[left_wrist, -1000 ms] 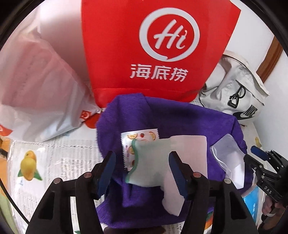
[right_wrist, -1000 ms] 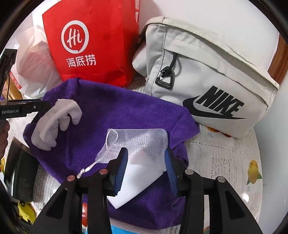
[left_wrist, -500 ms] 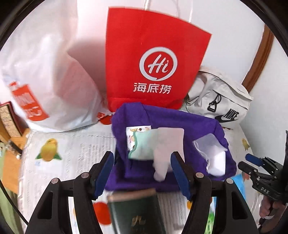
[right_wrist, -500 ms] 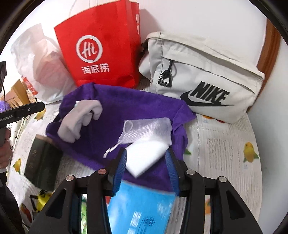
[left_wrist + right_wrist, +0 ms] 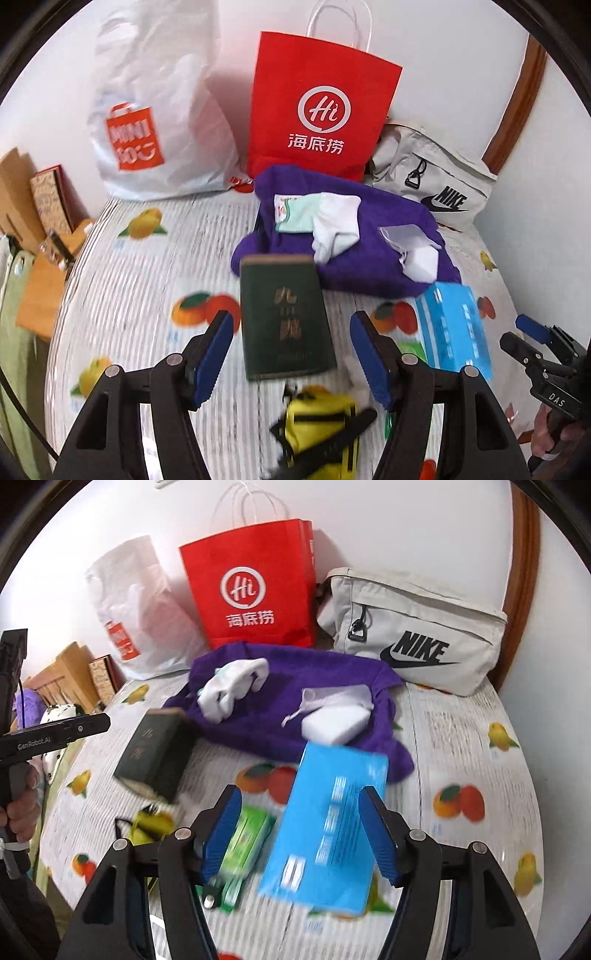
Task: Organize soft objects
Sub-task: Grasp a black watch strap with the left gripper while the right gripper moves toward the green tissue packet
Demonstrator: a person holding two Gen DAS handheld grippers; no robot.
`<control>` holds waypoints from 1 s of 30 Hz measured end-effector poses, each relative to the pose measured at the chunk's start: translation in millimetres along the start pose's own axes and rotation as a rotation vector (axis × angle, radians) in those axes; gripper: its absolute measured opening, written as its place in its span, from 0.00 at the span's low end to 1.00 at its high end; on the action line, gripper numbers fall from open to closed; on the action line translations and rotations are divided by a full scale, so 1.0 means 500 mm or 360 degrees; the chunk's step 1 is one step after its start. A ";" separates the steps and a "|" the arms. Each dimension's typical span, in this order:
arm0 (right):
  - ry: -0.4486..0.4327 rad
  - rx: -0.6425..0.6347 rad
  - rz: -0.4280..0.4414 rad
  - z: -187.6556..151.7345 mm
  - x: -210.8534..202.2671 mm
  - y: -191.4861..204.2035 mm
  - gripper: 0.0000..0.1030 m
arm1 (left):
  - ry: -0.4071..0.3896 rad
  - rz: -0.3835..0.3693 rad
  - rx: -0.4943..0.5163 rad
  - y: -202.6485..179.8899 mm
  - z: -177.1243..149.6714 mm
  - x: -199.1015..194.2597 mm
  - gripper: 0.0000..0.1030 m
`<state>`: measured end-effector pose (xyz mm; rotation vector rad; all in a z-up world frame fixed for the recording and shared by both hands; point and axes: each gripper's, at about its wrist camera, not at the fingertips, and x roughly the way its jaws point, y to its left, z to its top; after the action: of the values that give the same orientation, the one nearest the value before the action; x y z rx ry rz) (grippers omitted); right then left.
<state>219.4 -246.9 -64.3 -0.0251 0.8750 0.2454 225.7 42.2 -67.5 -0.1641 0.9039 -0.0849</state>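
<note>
A purple towel [image 5: 384, 221] [image 5: 325, 672] lies spread at the back of the table. On it lie a white and mint sock bundle [image 5: 325, 221] [image 5: 232, 686], a mesh pouch [image 5: 406, 236] [image 5: 336, 696] and a white sponge [image 5: 423, 264] [image 5: 336, 723]. My left gripper [image 5: 291, 354] is open and empty, held above a dark green box [image 5: 284, 317]. My right gripper [image 5: 299, 834] is open and empty, above a blue box [image 5: 328, 830]. The right gripper also shows in the left wrist view [image 5: 535, 343].
A red paper bag [image 5: 317, 110] [image 5: 255, 587], a white plastic bag [image 5: 155, 122] and a grey Nike bag [image 5: 413, 631] stand behind the towel. A yellow pouch [image 5: 321, 424] and a green packet [image 5: 243, 845] lie near the front. Wooden furniture [image 5: 22, 221] stands at left.
Both grippers have pulled back and away from the towel, leaving the socks, pouch and sponge on it. The green box, blue box and yellow pouch have come into view.
</note>
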 end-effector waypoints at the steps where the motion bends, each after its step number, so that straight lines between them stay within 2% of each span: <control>1: -0.0006 0.0003 -0.0003 -0.015 -0.013 0.004 0.63 | 0.0003 -0.0011 0.0003 0.000 -0.015 -0.007 0.62; 9: -0.0009 0.0054 0.0057 -0.097 -0.049 0.008 0.63 | 0.0099 -0.0052 0.0055 -0.019 -0.115 -0.004 0.62; 14: -0.0004 0.0048 0.0061 -0.135 -0.055 0.010 0.64 | 0.0165 -0.0092 0.0192 -0.058 -0.169 0.029 0.62; 21: 0.0046 0.0048 0.0072 -0.168 -0.039 0.006 0.64 | 0.0245 -0.0154 0.0374 -0.103 -0.203 0.076 0.62; 24: 0.0059 0.0070 0.0080 -0.178 -0.031 0.002 0.64 | 0.0308 -0.0143 0.0367 -0.091 -0.207 0.104 0.54; 26: 0.0069 0.0088 0.0083 -0.185 -0.026 -0.004 0.64 | 0.0333 -0.0166 0.0369 -0.080 -0.210 0.115 0.53; 27: 0.0073 0.0095 0.0083 -0.188 -0.024 -0.007 0.64 | 0.0349 -0.0175 0.0379 -0.079 -0.215 0.120 0.47; 29: 0.0090 0.0110 0.0082 -0.191 -0.016 -0.013 0.64 | 0.0366 -0.0195 0.0390 -0.076 -0.224 0.125 0.46; 30: 0.0098 0.0117 0.0081 -0.193 -0.013 -0.015 0.64 | 0.0361 -0.0199 0.0402 -0.078 -0.226 0.123 0.42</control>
<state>144.1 -267.3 -121.7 0.0581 0.9463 0.2608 174.6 -16.8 -177.0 0.0254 1.0996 -0.3379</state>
